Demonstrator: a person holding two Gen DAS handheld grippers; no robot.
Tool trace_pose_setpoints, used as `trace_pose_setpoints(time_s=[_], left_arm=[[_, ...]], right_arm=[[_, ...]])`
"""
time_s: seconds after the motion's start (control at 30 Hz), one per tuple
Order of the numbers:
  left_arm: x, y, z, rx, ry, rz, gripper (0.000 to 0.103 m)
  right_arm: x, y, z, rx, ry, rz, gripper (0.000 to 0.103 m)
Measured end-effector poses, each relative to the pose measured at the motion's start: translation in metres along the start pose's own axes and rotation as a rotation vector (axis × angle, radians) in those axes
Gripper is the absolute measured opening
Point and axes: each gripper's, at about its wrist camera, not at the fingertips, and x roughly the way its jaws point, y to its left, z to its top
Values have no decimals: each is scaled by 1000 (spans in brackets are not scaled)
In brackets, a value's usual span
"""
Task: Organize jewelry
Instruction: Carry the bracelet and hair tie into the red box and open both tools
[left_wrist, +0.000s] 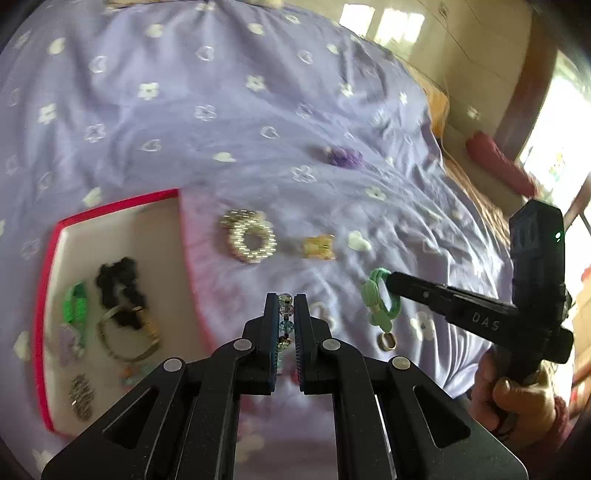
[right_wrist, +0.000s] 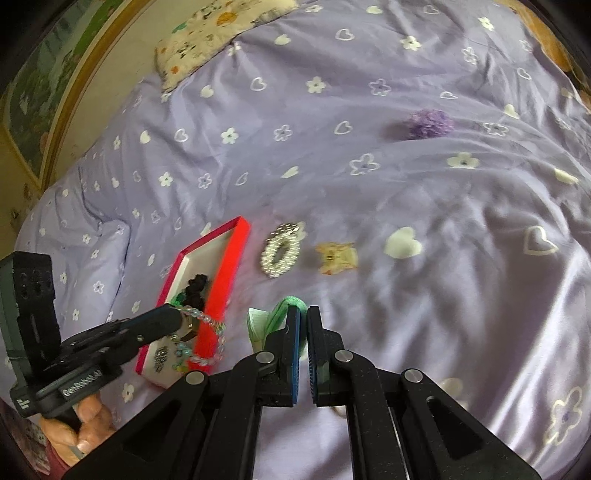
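Note:
My left gripper (left_wrist: 286, 297) is shut on a clear and blue beaded bracelet (left_wrist: 285, 308), which is held off the bed just right of the red-rimmed tray (left_wrist: 118, 205). In the right wrist view the bracelet (right_wrist: 208, 334) dangles from the left gripper (right_wrist: 176, 314) over the tray's red wall (right_wrist: 236, 266). My right gripper (right_wrist: 303, 310) is shut on a green hair tie (right_wrist: 275, 321). The left wrist view shows the hair tie (left_wrist: 378, 301) hanging from the right gripper (left_wrist: 389, 282). The tray holds a black scrunchie (left_wrist: 118, 284), a bangle (left_wrist: 129, 336) and several small pieces.
On the lilac flowered bedspread (left_wrist: 221, 92) lie a silver sparkly scrunchie (left_wrist: 251, 236), a yellow clip (left_wrist: 319, 246), a purple scrunchie (left_wrist: 343, 157) and a small ring (left_wrist: 387, 340). A patterned pillow (right_wrist: 221, 29) lies at the far end. A hand (left_wrist: 517, 398) holds the right gripper's handle.

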Motion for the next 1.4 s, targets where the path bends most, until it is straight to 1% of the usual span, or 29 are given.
trace_pose_setpoints(time_s=[0.3,0.63,0.97,1.27,1.4], left_arm=[[-44,50,-18,-112,-73,43,6],[-71,98,-39,-212,-104,94,6],[-79,133,-58,-295,-104,121,6],[-69,153,-68,-345,-92,128,6],[-66,162,-69,-375,-103,103,6]], right_arm=[[20,45,-10,-67,50,50,3],[45,98,-20,-153,108,107,3],[70,130,-28,-198,154,134,3],[91,149,-36,-244,197,133,3],[103,154,-40,-264,223,118,3]])
